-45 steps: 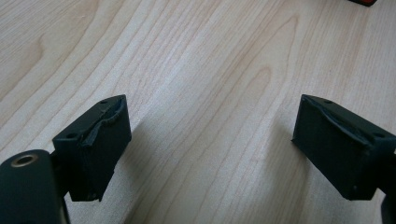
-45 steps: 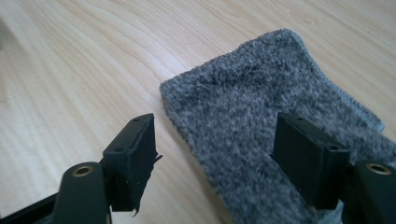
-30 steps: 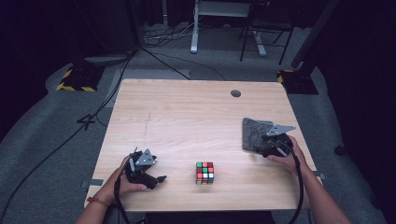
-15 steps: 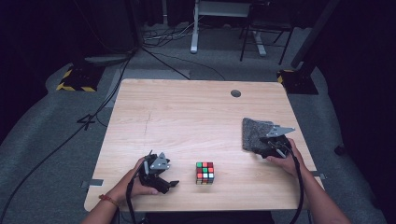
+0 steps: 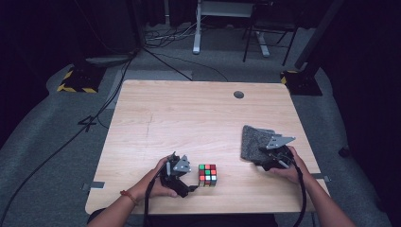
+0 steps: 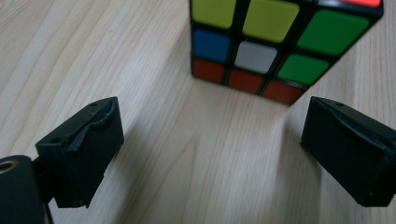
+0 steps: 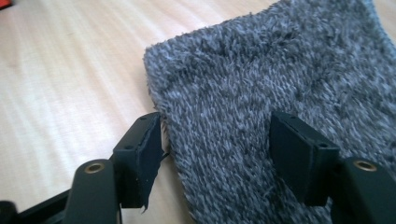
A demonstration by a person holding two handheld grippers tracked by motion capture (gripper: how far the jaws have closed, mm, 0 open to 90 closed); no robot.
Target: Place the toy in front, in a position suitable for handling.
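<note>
Facing cube point(image 6: 280, 46): left hand-held gripper point(image 6: 212, 154) wide open, empty | right hand-held gripper point(image 7: 215, 154) open astride cloth point(image 7: 289, 79)

The high view looks forward and down from above the person's side onto the whole light wooden table point(image 5: 198, 118), far enough back to take in the dark floor around it. The left gripper view sits low and very close, looking along its black jaws at the multicoloured puzzle cube point(image 6: 280, 42), which the high view also shows point(image 5: 207, 174). The right gripper view, equally close, looks down on the grey fuzzy cloth point(image 7: 280, 84), shared with the high view point(image 5: 253, 139).
</note>
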